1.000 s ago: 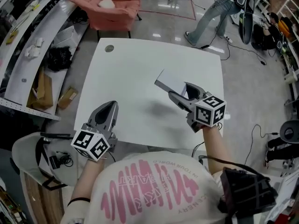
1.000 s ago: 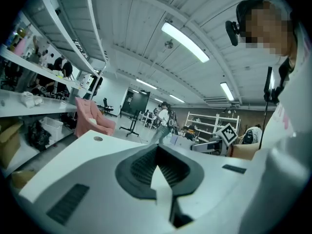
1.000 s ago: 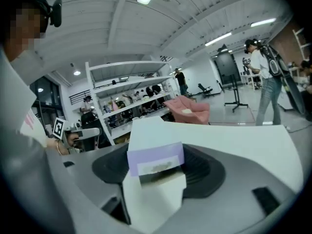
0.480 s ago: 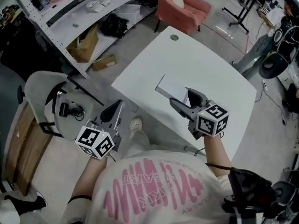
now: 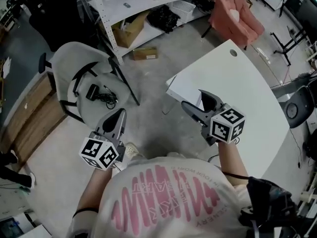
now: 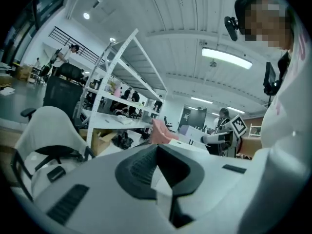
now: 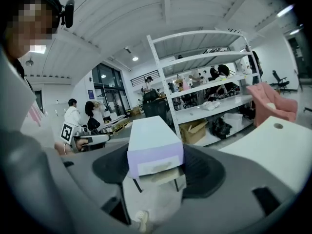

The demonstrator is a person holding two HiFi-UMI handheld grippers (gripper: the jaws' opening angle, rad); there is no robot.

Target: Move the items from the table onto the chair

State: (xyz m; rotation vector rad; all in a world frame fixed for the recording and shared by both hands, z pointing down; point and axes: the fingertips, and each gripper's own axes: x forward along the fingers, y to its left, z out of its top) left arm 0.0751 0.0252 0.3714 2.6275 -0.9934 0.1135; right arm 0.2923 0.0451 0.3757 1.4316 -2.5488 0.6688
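Lavender-fronted white box sits clamped between the jaws of my right claw, held in the air over the corner of the white desk. My left claw hangs above the grey floor, jaws together, empty. Farther left stands the pale chair, well apart from the box, with a black gadget on its seat.

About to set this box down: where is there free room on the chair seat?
The chair seat's middle is taken by a black device and cable. Bare seat shows beside them, toward the left gripper. The floor between chair and table is open for passing.
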